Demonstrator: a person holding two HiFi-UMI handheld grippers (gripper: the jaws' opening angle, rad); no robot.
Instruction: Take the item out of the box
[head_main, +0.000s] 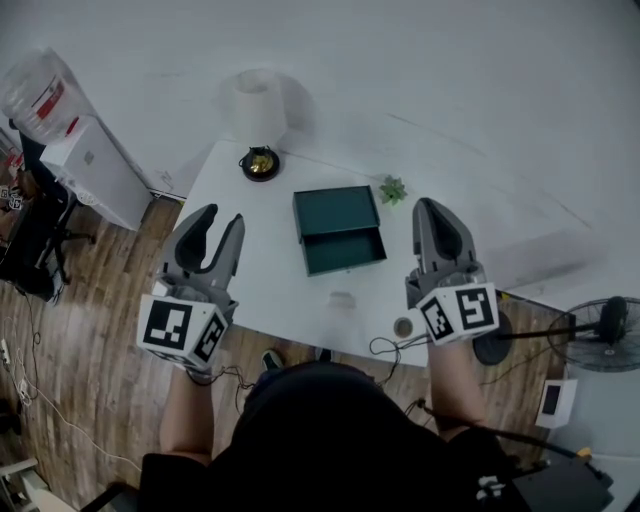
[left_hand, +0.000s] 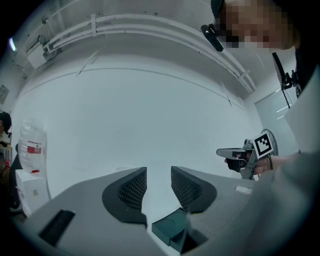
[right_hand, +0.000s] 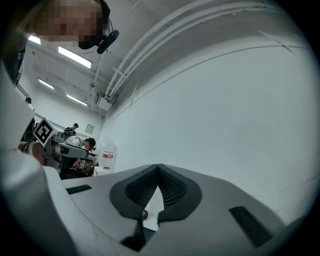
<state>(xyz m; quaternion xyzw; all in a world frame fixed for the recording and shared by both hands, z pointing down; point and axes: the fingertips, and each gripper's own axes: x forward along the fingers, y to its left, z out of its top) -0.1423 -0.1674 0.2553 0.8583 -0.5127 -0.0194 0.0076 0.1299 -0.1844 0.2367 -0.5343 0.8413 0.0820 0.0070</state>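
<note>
Both tools are held up level over the near edge of the white desk (head_main: 260, 270), and the dark green box (head_main: 338, 228) sits mid-desk between them, untouched. The left hand-held gripper (head_main: 221, 218) has its jaws spread with nothing between the ribbed pads. The right hand-held gripper (head_main: 432, 206) is pressed together and carries nothing.

The box looks like stiff card or board, matte and square-cornered, with a flat panel at the back and a shallow open tray toward the person. What lies inside that tray cannot be made out from here: the interior reads as one dark green, so the item is probably low and flat, or the same colour. A small pale object (head_main: 342, 299) rests on the desk just in front of the box, and whether it belongs to the task is unclear.

The step in hand looks like the approach. The sensible play is to bring the spread left gripper down beside the tray wall to steady the light box, since it would likely slide on that smooth top. The right one needs to open before it dips in, then come down square over the item and lift straight up, clear of the rim — no dragging against the card edge.
</note>
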